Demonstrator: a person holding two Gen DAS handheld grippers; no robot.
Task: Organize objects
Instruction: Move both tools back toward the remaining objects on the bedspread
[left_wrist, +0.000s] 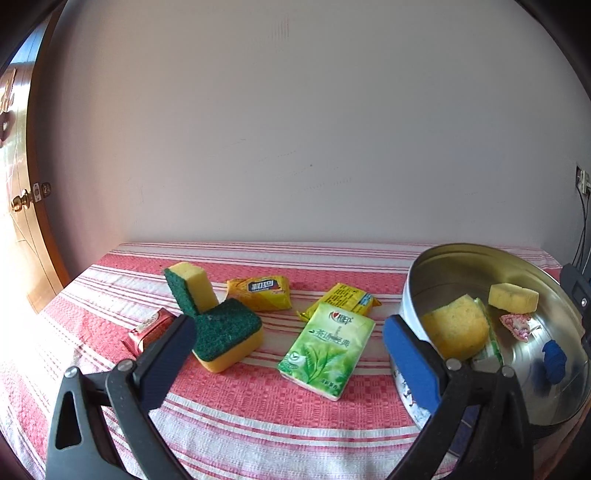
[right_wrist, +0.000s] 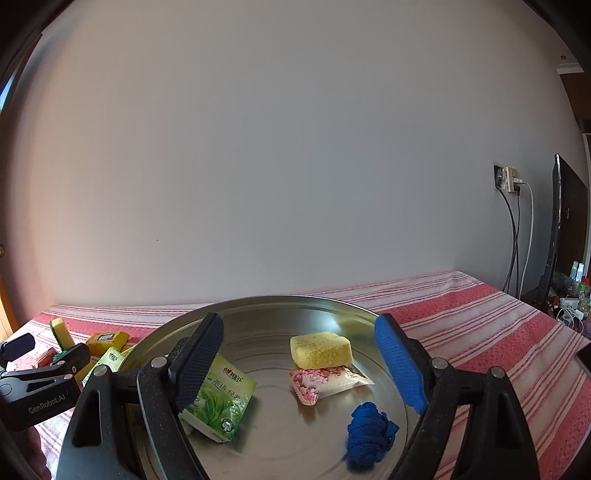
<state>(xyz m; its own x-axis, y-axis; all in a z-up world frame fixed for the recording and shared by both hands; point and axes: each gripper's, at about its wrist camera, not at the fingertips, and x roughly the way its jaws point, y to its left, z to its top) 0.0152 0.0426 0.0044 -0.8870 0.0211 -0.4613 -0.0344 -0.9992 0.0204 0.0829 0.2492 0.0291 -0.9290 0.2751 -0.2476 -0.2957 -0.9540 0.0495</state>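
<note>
Pale wall (left_wrist: 277, 129) behind; red-and-white striped cloth (left_wrist: 258, 413) over the table, wooden door (left_wrist: 22, 221) at far left, socket and cables (right_wrist: 511, 206) at right.

Toward the table's right side, steel tin (right_wrist: 266, 325), round and shallow, tilted in the left view. Inside: yellow sponge (right_wrist: 320, 350) toward the back, resting on a pink packet (right_wrist: 325, 382); blue cloth ball (right_wrist: 371, 437) near the front rim; green tissue pack (right_wrist: 218, 402) at the left wall, partly hidden behind a fingertip. Seen from the left, a second yellow sponge (left_wrist: 456, 326) leaning against the tin's near wall.

Outside, on the cloth left of the tin: another tissue pack (left_wrist: 327, 349) just beside it, two yellow packets (left_wrist: 260, 291) (left_wrist: 343, 301) behind toward the back edge, two green-topped sponges (left_wrist: 227, 334) (left_wrist: 190, 286) touching, the rear one propped up on edge, and a red packet (left_wrist: 149, 330) furthest left, partly blocked by a finger.

Left gripper (left_wrist: 288, 343) spread wide, nothing between its pads, hanging over the loose tissue pack, right finger close against the tin's outer wall. Right gripper (right_wrist: 299, 363) likewise spread wide and empty, poised over the tin.
</note>
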